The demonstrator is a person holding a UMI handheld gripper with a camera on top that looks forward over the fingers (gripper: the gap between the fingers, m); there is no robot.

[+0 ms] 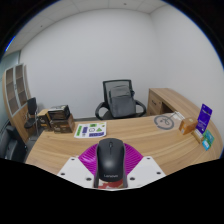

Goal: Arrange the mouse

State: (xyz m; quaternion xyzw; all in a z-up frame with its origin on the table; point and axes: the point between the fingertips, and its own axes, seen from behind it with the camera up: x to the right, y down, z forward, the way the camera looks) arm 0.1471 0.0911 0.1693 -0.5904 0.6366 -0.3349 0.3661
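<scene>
A black wireless mouse [110, 160] sits between my two fingers, its front pointing away from me. The magenta pads [86, 160] press against both of its sides. My gripper [110, 172] is shut on the mouse and holds it over the near edge of a wooden desk [60, 148]. The underside of the mouse is hidden, so I cannot tell whether it touches the desk.
Beyond the mouse a printed sheet [92, 128] lies on the desk. A round object [165, 122], a jar [190, 126] and a purple box [204, 118] stand at the right. A black office chair [118, 98] stands behind the desk. Dark items [58, 118] and shelves [14, 95] are at the left.
</scene>
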